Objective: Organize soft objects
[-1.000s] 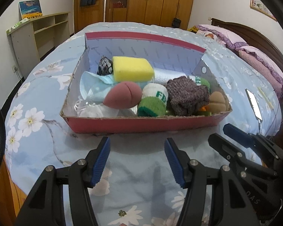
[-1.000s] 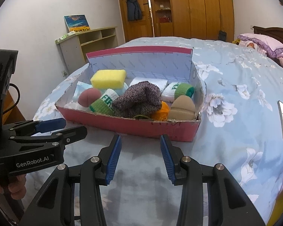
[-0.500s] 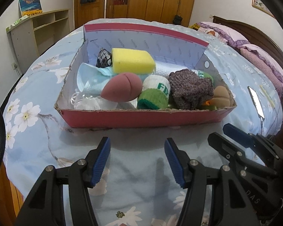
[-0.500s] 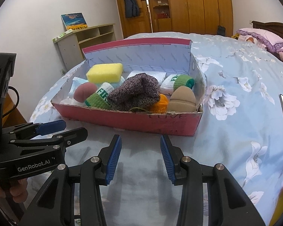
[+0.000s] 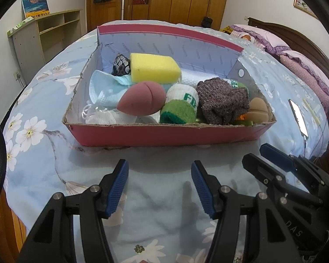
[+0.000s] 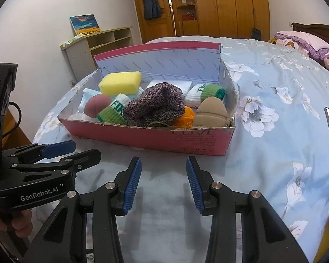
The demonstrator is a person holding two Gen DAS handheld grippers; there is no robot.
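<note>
1. Currently, your left gripper and right gripper hover over the bedspread just short of the red box, jaws apart and empty.
2. Note the box contents: yellow sponge, maroon foam ball, knit sock, face mask.
3. Expect the orange item to be mostly hidden behind the knit sock.

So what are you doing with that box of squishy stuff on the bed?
A person holds a gripper in each hand, sorting soft things. Right now the left gripper and right gripper both hover open and empty over the flowery bedspread, just in front of the pink box. Nothing is picked up yet. The box holds a yellow sponge, a maroon ball, a knitted sock bundle and other soft bits.
</note>
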